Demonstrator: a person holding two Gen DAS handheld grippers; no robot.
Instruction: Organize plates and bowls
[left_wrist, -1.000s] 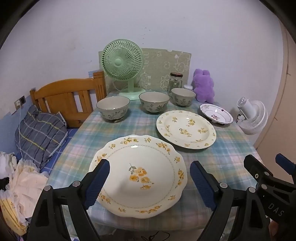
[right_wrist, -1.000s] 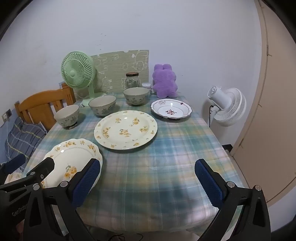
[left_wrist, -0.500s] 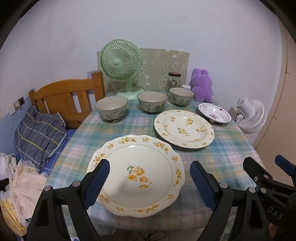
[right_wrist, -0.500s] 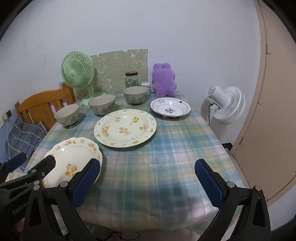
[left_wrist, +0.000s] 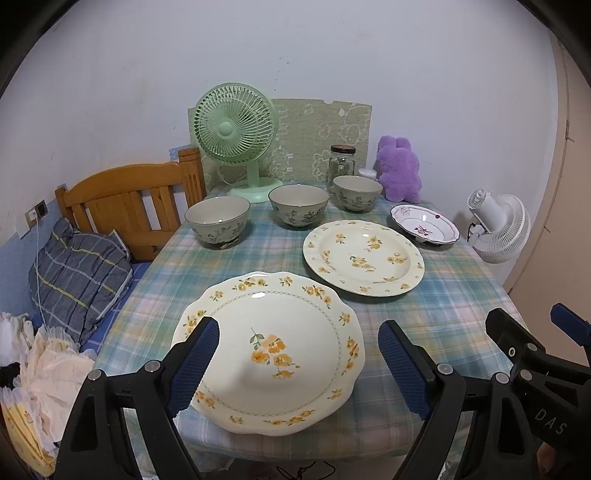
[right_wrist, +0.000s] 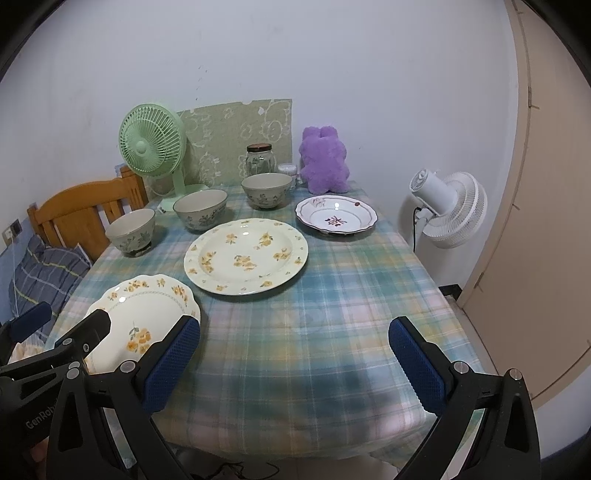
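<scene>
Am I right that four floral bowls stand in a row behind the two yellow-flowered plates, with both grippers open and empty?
Not quite: there are three floral bowls, not four, as the right wrist view shows. They do stand in a row behind the two yellow-flowered plates, and the left gripper and right gripper are open and empty.

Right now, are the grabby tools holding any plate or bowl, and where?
Nothing is held. The left tool hangs open in front of the scalloped plate, and the right tool is open over the tablecloth.
</scene>
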